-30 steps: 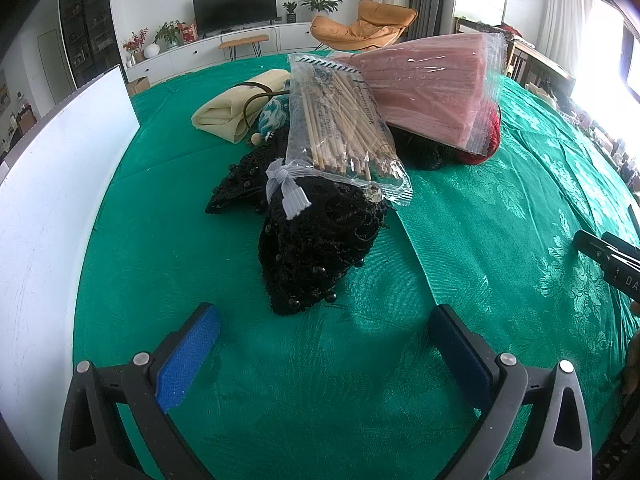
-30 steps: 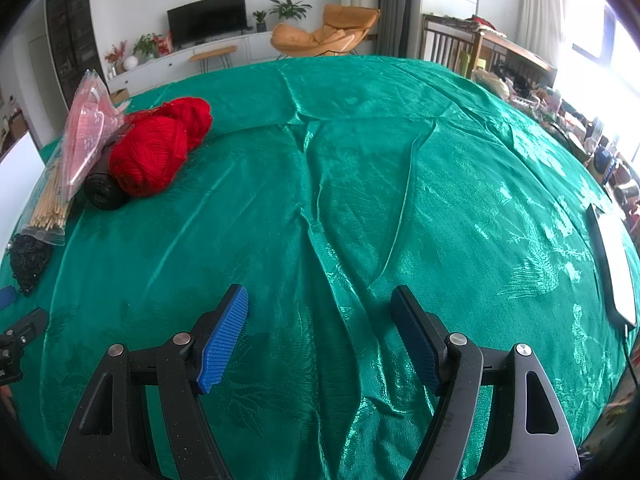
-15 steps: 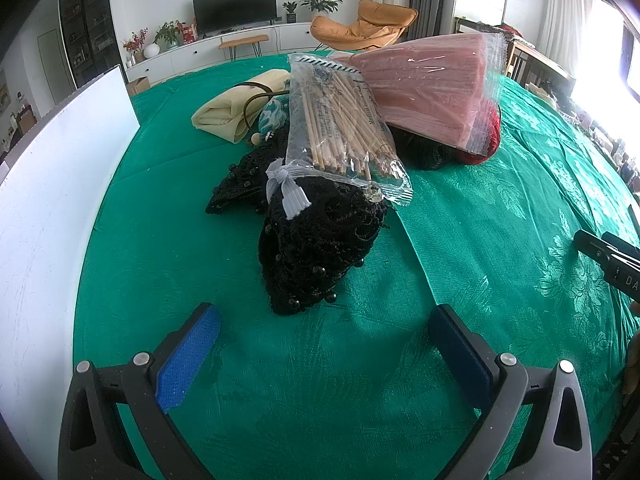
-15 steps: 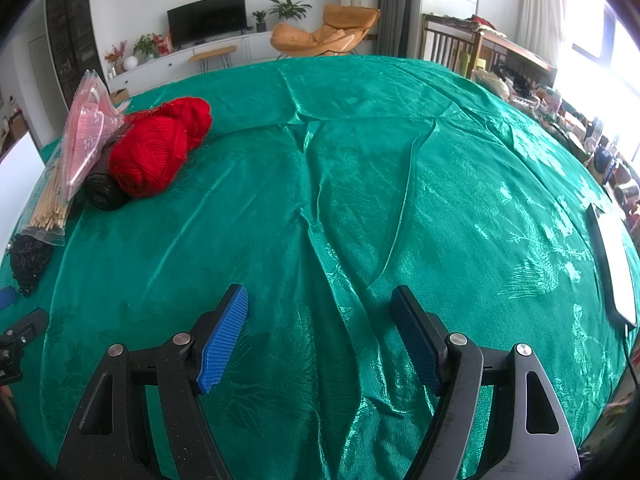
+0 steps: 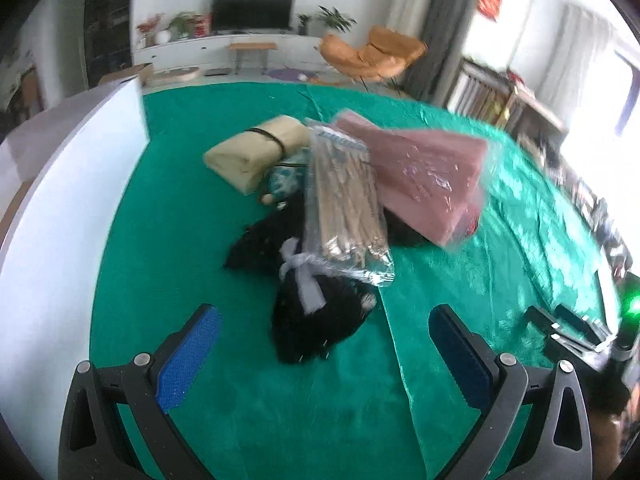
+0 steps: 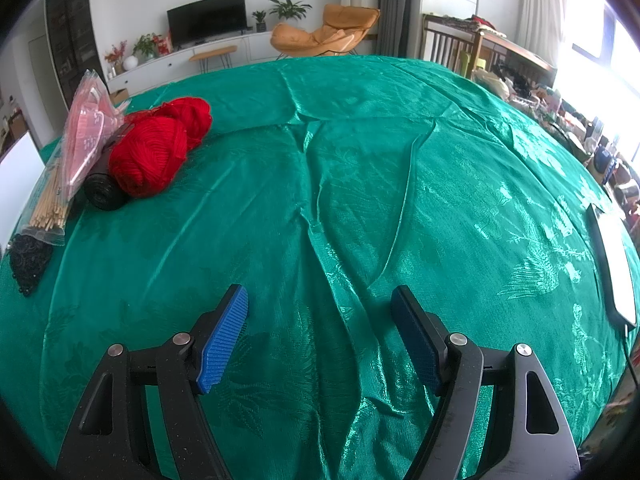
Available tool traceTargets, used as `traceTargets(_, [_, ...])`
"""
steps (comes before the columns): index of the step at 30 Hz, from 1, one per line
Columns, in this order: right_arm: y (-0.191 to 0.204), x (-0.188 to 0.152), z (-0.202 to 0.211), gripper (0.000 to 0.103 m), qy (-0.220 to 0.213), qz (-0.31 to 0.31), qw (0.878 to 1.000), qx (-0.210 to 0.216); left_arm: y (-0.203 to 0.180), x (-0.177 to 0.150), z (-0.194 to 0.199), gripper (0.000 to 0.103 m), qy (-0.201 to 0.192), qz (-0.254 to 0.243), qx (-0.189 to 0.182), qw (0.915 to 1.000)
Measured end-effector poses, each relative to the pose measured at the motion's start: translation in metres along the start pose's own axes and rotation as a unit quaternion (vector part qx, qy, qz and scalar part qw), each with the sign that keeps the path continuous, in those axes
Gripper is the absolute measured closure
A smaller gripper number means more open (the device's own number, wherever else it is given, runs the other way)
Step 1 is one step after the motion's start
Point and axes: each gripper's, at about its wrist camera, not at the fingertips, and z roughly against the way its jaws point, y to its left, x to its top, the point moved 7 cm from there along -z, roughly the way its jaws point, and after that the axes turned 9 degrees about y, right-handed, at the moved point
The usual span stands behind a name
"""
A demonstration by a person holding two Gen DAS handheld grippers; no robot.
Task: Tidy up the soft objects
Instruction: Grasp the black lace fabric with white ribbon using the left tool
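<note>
Left wrist view: left gripper (image 5: pixel 324 352) spread wide, empty, just short of the black beaded fabric (image 5: pixel 320 320) heaped on the counter (image 5: pixel 168 240). Go low, pinch the nearest lobe, clear of the stick bag (image 5: pixel 344 208). Right gripper (image 6: pixel 320 332) spread, idle.

- Right tool (image 6: pixel 320 312) gapes wide over bare green cloth (image 6: pixel 360 184), holding nothing.
- Red yarn (image 6: pixel 154 156), black roll (image 6: pixel 102 194), bagged sticks (image 6: pixel 52 200) lie far left.
</note>
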Motion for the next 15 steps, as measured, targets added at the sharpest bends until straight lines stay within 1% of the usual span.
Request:
traceTargets(2, [0.0,0.0,0.0,0.026,0.0,0.0,1.0,0.0,-0.009,0.005,-0.017,0.001,0.015,-0.045,0.045,0.9978])
traceTargets(3, [0.0,0.0,0.0,0.026,0.0,0.0,1.0,0.0,-0.011,0.006,-0.024,0.002,0.021,-0.057,0.062,0.9962])
traceTargets(4, [0.0,0.0,0.0,0.026,0.0,0.0,1.0,0.0,-0.012,0.007,-0.029,0.015,0.025,-0.063,0.075,0.9949])
traceTargets(5, [0.0,0.0,0.0,0.026,0.0,0.0,1.0,0.0,-0.011,0.007,-0.034,0.038,0.031,-0.061,0.073,0.995])
traceTargets(6, [0.0,0.0,0.0,0.026,0.0,0.0,1.0,0.0,-0.01,0.006,-0.037,0.053,0.038,-0.055,0.065,0.9957])
traceTargets(7, [0.0,0.0,0.0,0.026,0.0,0.0,1.0,0.0,-0.006,0.006,-0.037,0.064,0.041,-0.047,0.069,0.9957])
traceTargets(8, [0.0,0.0,0.0,0.026,0.0,0.0,1.0,0.0,-0.003,0.005,-0.034,0.067,0.038,-0.043,0.068,0.9961])
traceTargets(10, [0.0,0.0,0.0,0.026,0.0,0.0,1.0,0.0,0.001,-0.004,-0.025,0.068,0.046,-0.043,0.061,0.9962])
traceTargets(13, [0.0,0.0,0.0,0.026,0.0,0.0,1.0,0.0,0.006,-0.034,-0.004,0.067,0.058,-0.057,0.059,0.9949])
traceTargets(15, [0.0,0.0,0.0,0.026,0.0,0.0,1.0,0.0,0.011,-0.056,0.006,0.064,0.07,-0.061,0.059,0.9939])
